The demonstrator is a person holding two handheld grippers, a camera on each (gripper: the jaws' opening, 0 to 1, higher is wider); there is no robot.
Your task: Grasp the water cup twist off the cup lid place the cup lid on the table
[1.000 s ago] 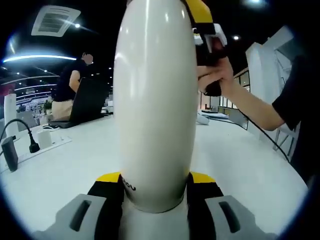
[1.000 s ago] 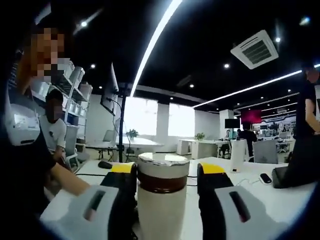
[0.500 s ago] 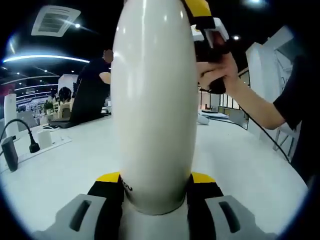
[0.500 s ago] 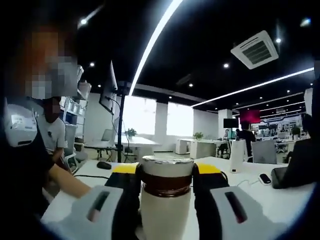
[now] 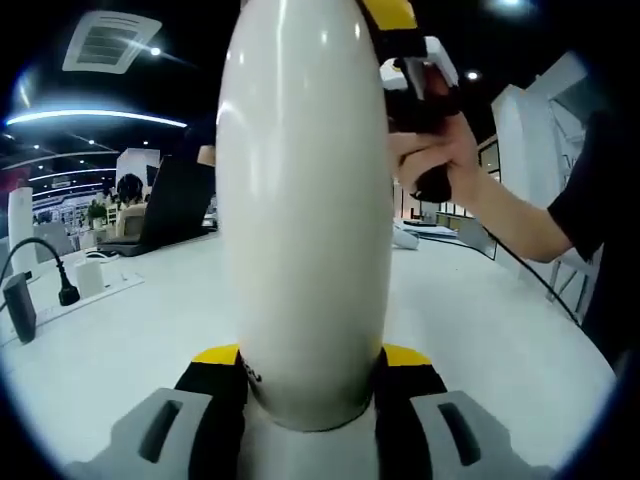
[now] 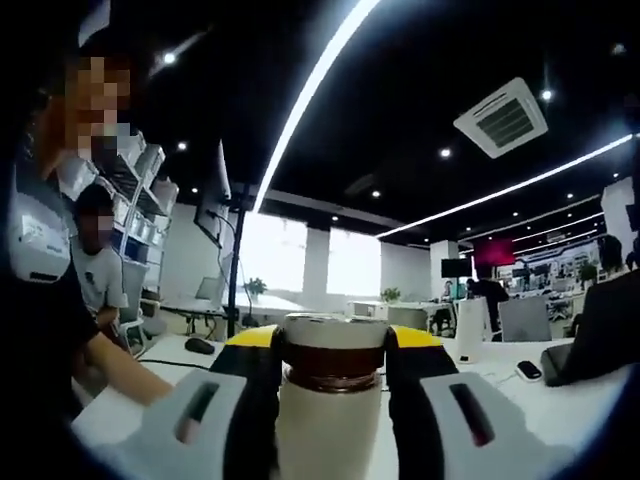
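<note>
ceiling: dark, with a long light strip (image 6: 310,100), small spotlights and a square air vent (image 6: 500,118) above me.
windows: bright panes (image 6: 310,265) on the far wall.
tables: white desks (image 5: 130,330) all round, near and far.
left side: shelves (image 6: 140,190) and a monitor on a pole (image 6: 222,205).
far right: a red screen (image 6: 498,250) and office chairs (image 6: 525,318).

Bright ceiling light strips (image 6: 318,90) and small spot lamps light a dark-ceilinged office; the windows (image 6: 300,280) beyond are blown out white. Soft glare streaks run down the white water cup (image 5: 305,200). Fisheye bending curves the edges, and nearby parts look soft and slightly blurred.
</note>
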